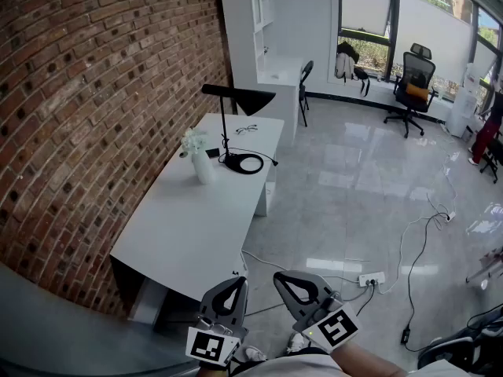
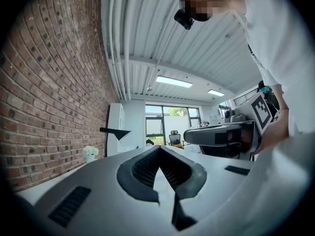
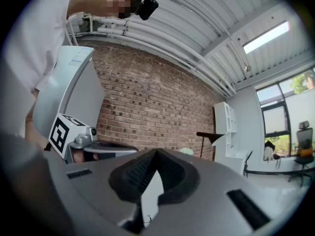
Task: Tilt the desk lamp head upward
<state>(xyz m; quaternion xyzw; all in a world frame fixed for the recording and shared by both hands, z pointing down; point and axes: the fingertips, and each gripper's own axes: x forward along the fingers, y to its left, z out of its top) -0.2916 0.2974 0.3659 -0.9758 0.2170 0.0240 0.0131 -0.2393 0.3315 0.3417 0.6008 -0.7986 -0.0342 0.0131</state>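
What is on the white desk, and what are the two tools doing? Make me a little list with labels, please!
Desk: white desk along a brick wall
Lamp: black lamp at the far end of the desk, round base, nothing touching it
Vase: white vase with pale flowers, beside the lamp's base
Glasses: glasses lying behind the lamp
Left tool: left tool shut, holding nothing
Right tool: right tool shut, holding nothing
Where the tools are: near the person, off the near end of the desk, far from the lamp
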